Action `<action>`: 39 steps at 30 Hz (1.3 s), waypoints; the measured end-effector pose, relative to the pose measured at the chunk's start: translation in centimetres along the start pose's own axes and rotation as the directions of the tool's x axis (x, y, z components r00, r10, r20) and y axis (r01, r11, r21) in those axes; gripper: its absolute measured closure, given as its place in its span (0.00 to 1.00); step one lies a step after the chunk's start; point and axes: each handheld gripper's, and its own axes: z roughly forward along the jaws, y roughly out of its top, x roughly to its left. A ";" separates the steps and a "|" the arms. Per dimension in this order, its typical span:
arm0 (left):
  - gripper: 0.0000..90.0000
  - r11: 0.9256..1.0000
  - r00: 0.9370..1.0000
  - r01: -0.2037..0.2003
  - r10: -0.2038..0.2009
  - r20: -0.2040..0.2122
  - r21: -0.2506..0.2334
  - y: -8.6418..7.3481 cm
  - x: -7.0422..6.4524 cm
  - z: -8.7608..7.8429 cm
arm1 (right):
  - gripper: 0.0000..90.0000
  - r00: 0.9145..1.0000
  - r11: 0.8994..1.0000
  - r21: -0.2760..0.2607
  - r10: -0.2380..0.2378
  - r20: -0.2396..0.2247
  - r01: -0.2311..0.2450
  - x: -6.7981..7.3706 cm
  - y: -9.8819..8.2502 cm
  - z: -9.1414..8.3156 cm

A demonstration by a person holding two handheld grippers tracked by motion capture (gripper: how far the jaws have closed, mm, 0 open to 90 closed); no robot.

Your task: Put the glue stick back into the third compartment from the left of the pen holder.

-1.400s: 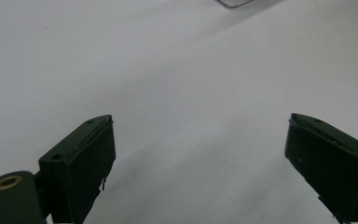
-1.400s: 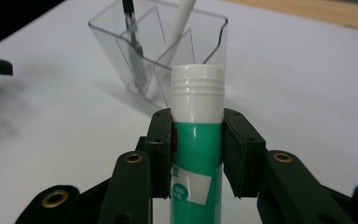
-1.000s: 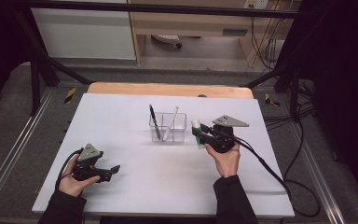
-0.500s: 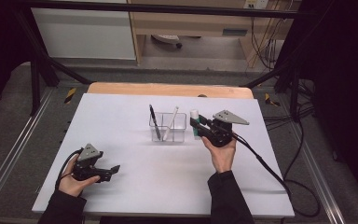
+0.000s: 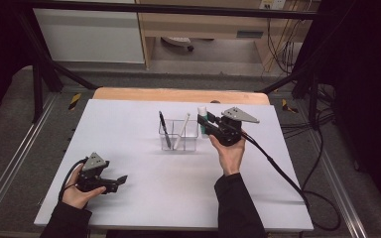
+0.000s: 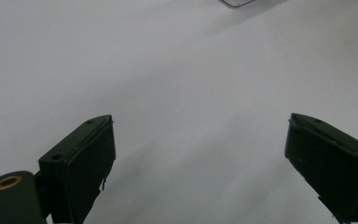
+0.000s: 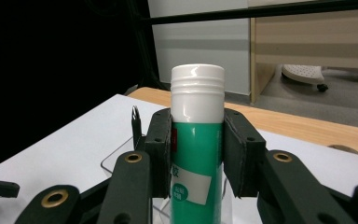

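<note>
A glue stick [image 7: 196, 140] is clamped upright in the right gripper [image 5: 209, 124], just beside the holder [image 5: 178, 135]; lowering into it seems next. The left gripper [image 5: 114, 181] is held apart, empty.

Green glue stick [image 7: 196, 154] with white cap, black jaws, clear holder [image 5: 178, 135], white table [image 5: 129, 124]

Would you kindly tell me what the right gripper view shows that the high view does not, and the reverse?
Right gripper view alone: the white label on the green glue stick with a ribbed white cap, and both black pads pressed on its sides. High view alone: the left gripper, jaws apart, low over the white table, and a white pen in the clear plastic organiser. Both share the glue stick, the right gripper and the organiser's black pen.
</note>
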 end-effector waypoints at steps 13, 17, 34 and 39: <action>0.09 1.000 1.000 0.003 -0.003 0.000 -0.004 0.0 0.1 -0.1 | 0.73 1.000 1.000 -0.003 -0.022 -0.012 0.022 0.2 0.4 3.3; 0.09 1.000 1.000 0.004 -0.004 -0.002 -0.003 0.0 0.2 -0.1 | 0.73 1.000 1.000 0.000 -0.020 -0.016 0.020 0.0 0.2 4.2; 0.09 1.000 1.000 0.002 -0.002 -0.001 -0.001 -0.1 0.2 -0.1 | 0.73 0.998 0.999 0.021 -0.035 -0.043 0.036 0.0 -1.9 6.6; 0.09 1.000 1.000 0.004 -0.004 -0.001 -0.004 -0.1 0.2 -0.1 | 0.73 0.999 0.999 0.028 -0.034 -0.041 0.035 -0.1 -2.4 7.0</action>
